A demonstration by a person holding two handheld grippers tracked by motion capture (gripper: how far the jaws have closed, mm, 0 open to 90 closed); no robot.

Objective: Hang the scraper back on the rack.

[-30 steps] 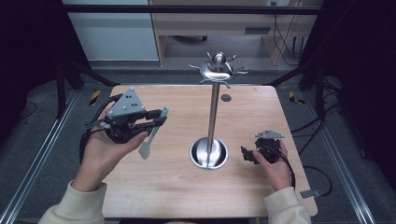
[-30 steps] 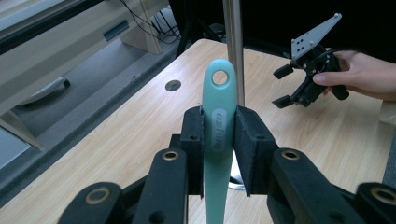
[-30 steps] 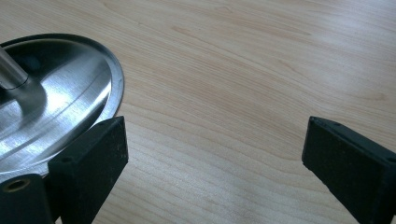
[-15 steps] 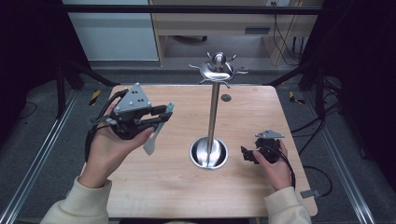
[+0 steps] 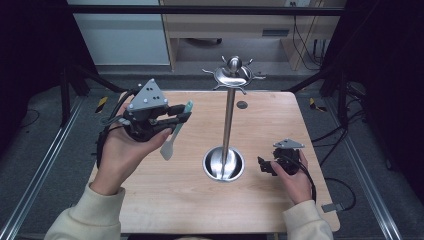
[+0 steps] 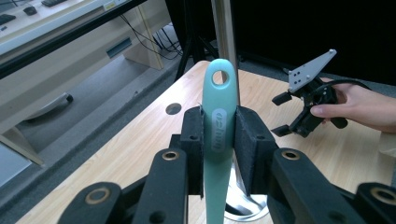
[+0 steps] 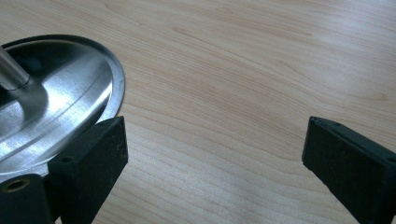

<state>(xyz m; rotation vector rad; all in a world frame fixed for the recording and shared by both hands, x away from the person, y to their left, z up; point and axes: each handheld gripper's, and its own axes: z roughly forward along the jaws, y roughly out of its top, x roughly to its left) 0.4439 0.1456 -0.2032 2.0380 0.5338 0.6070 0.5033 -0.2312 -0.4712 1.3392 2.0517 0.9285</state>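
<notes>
Left of centre, we've got our left gripper (image 5: 182,116) clamped mid-handle on the spatula (image 6: 218,140): light, probably a bit slick; right gripper (image 5: 265,166) gapes empty.

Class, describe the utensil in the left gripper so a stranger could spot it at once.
On the wooden table, left of the tall metal stand, the left gripper is raised. Its pads clamp a mint-green spatula. It is the one coloured utensil, with a hanging hole in its handle end.

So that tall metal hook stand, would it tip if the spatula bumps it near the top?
Probably some risk: the stand is one thin pole on a small round base, so a high push gets leverage. The base looks like solid metal, which should steady it.
</notes>
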